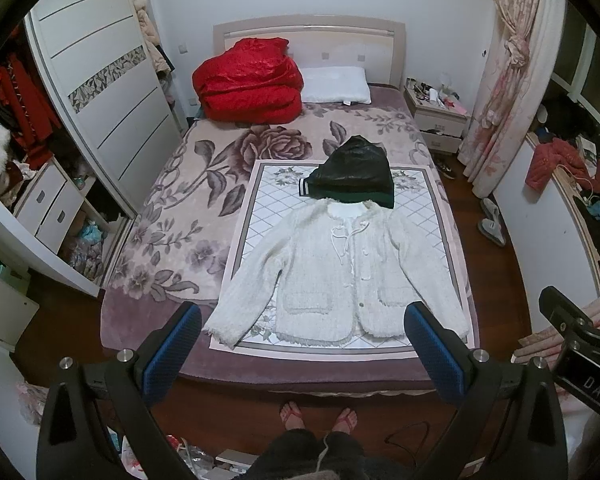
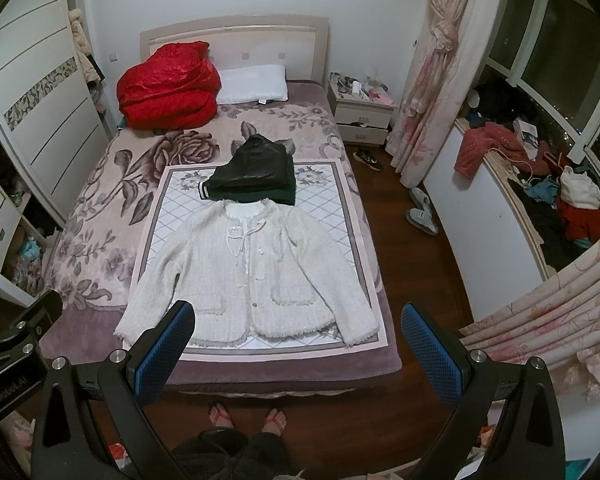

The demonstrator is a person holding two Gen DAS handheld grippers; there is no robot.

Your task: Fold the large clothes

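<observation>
Left gripper (image 1: 302,322) and right gripper (image 2: 298,320) spread wide above the white jacket's (image 1: 340,268) hem.

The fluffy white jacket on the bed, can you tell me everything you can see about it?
The white jacket looks woolly and nubbly, like knitted tweed, with a fringed hem and cuffs. It lies flat, front up and closed, both sleeves spread outward and down. It has a round collar with a tied white cord, small buttons down the middle and two front pockets. It rests on the patterned mat on the bed, its collar touching the folded black and green jacket. Neither hand-held gripper touches it.
</observation>
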